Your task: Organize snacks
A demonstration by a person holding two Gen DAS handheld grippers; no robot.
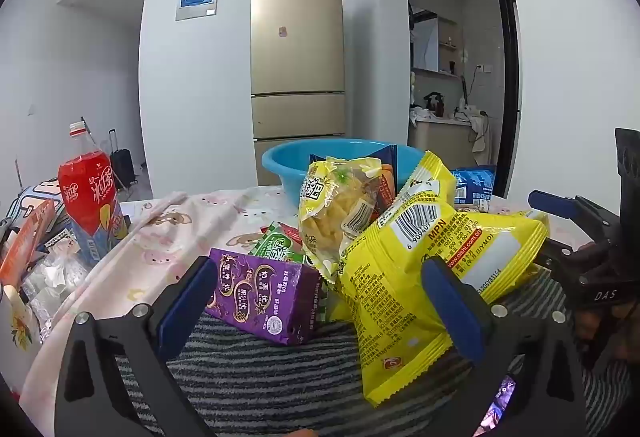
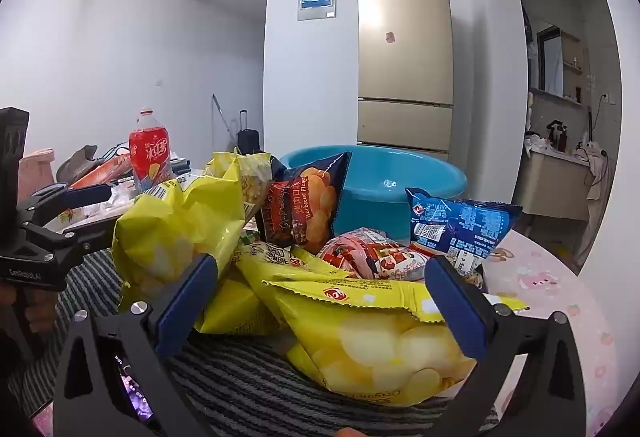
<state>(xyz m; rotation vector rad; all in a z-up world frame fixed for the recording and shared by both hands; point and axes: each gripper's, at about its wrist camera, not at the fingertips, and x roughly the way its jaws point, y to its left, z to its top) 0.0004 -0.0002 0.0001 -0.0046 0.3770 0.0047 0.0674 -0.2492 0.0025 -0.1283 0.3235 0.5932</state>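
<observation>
A pile of snacks lies on a striped mat [image 1: 256,373] on the table. In the left wrist view my left gripper [image 1: 320,301] is open just before a purple carton [image 1: 260,297] and a big yellow chip bag [image 1: 424,277]; a yellow noodle-snack bag [image 1: 340,205] and a green packet [image 1: 280,245] lie behind. In the right wrist view my right gripper [image 2: 324,297] is open around a yellow chip bag [image 2: 380,341], not touching it. A dark barbecue bag [image 2: 308,205], a red packet [image 2: 372,253] and a blue bag [image 2: 460,221] lie beyond. A blue basin [image 2: 400,177] stands behind the pile.
A red drink bottle [image 1: 90,193] stands at the left with an orange box [image 1: 24,241] and clear packets. The pink patterned tablecloth [image 2: 552,277] covers the table. A gold fridge [image 1: 298,49] stands against the far wall. The other gripper shows at each view's edge.
</observation>
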